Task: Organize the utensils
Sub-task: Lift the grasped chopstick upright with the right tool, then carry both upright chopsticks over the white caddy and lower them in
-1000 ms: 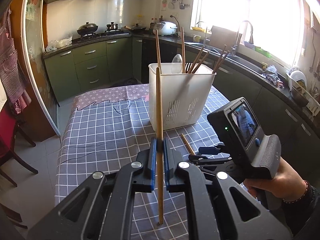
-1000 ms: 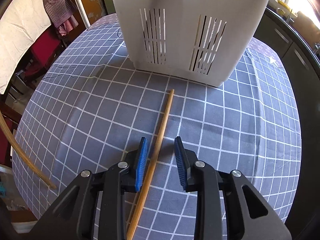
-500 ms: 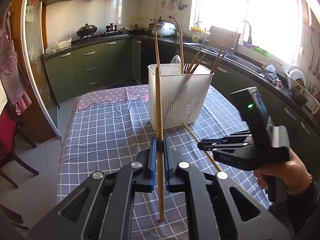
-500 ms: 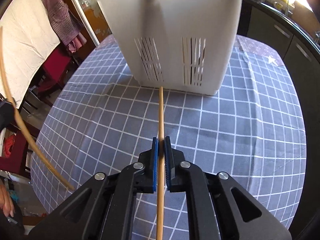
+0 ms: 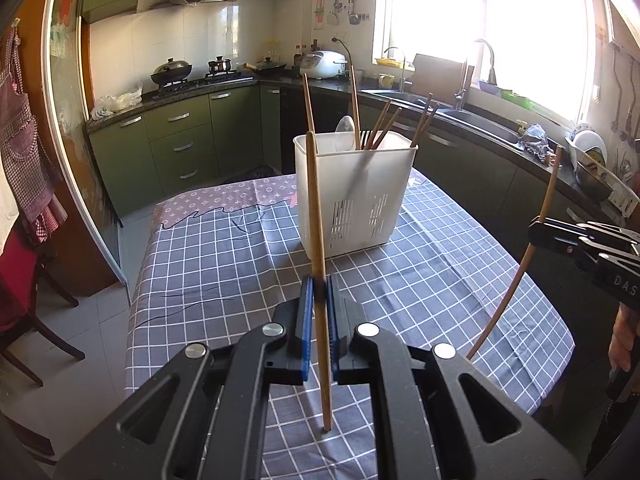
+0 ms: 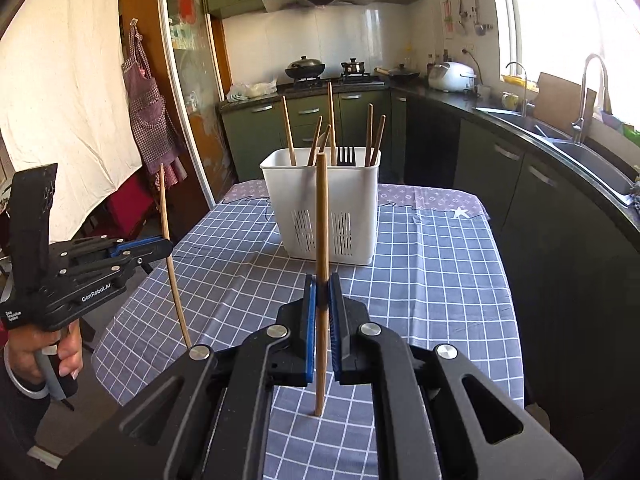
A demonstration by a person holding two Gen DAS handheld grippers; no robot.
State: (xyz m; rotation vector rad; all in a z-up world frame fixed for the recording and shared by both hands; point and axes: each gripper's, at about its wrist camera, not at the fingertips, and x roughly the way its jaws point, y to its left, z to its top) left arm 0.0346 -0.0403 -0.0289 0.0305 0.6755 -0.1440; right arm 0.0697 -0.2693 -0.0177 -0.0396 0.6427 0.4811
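A white slotted utensil holder stands on the checked tablecloth with several chopsticks, a spoon and a black fork in it. My left gripper is shut on a wooden chopstick held upright in front of the holder. My right gripper is shut on another wooden chopstick, also upright and lifted off the table. Each view shows the other gripper at its side: the right gripper with its chopstick, the left gripper with its chopstick.
The table has a blue checked cloth. Red chairs stand to its left. Green kitchen cabinets, a stove with pots and a sink counter run behind and to the right.
My right gripper closed on the chopstick that lay on the table and lifted it up and back from the holder, tilting it upright. My left gripper held still with its chopstick.
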